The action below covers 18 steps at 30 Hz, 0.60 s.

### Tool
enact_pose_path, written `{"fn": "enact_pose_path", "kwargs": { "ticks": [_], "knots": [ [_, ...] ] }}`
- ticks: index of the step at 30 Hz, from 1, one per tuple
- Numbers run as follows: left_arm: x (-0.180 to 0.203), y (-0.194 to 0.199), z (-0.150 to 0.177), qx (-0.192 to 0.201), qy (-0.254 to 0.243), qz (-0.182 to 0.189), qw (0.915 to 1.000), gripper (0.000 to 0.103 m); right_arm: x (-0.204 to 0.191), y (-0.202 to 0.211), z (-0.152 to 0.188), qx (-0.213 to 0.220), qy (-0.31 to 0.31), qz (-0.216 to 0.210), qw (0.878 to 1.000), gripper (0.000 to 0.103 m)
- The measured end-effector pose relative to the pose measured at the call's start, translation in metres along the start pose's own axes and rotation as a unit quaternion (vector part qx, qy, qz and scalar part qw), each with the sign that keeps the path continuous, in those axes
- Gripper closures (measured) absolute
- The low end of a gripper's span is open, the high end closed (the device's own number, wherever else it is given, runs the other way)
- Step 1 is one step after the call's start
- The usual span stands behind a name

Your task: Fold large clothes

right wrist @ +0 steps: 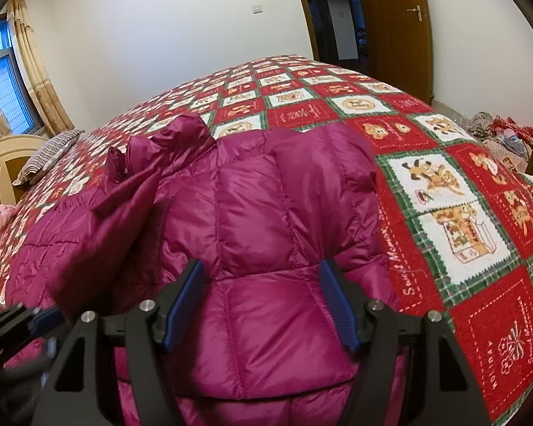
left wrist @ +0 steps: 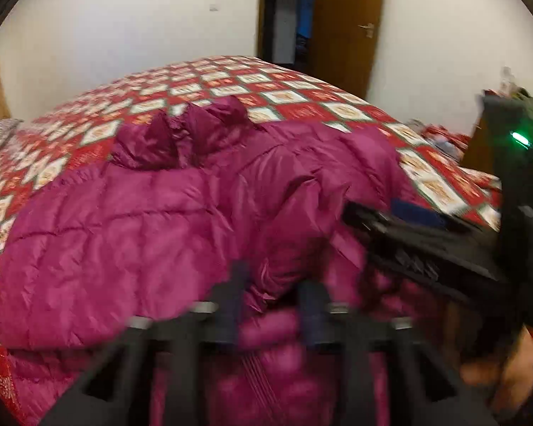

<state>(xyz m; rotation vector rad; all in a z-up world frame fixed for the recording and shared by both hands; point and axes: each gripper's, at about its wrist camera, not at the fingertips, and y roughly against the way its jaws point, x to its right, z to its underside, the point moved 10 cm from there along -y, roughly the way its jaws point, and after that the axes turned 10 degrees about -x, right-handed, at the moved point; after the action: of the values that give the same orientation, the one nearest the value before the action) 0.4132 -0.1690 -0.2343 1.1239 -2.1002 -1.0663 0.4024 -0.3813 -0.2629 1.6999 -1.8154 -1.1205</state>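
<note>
A large magenta puffer jacket (left wrist: 131,234) lies on the bed, partly folded, its hood (left wrist: 181,138) toward the far side. It also shows in the right wrist view (right wrist: 252,220). My left gripper (left wrist: 277,305) is blurred, its fingers apart around a fold of jacket at the near edge. My right gripper (right wrist: 263,298) is open, its blue pads (right wrist: 184,301) on either side of the folded jacket's near part. The right gripper also shows in the left wrist view (left wrist: 408,245), and the left gripper at the lower left of the right wrist view (right wrist: 21,323).
The bed carries a red, white and green patchwork quilt (right wrist: 444,213). A striped pillow (right wrist: 46,156) lies by the headboard at left. A brown door (right wrist: 394,17) stands open behind. Clutter (right wrist: 501,135) lies at the far right.
</note>
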Motion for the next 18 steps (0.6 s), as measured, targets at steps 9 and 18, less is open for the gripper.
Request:
{"fn": "enact_pose_path", "kwargs": {
  "ticks": [9, 18],
  "knots": [
    [-0.040, 0.063, 0.020, 0.026, 0.008, -0.050, 0.9984, 0.024, 0.000, 0.039, -0.002, 0.026, -0.004, 0.028, 0.999, 0.036],
    [-0.176, 0.064, -0.029, 0.030, 0.150, -0.178, 0.9721, 0.024, -0.108, 0.053, -0.020, 0.026, 0.130, -0.026, 0.991, 0.048]
  ]
}}
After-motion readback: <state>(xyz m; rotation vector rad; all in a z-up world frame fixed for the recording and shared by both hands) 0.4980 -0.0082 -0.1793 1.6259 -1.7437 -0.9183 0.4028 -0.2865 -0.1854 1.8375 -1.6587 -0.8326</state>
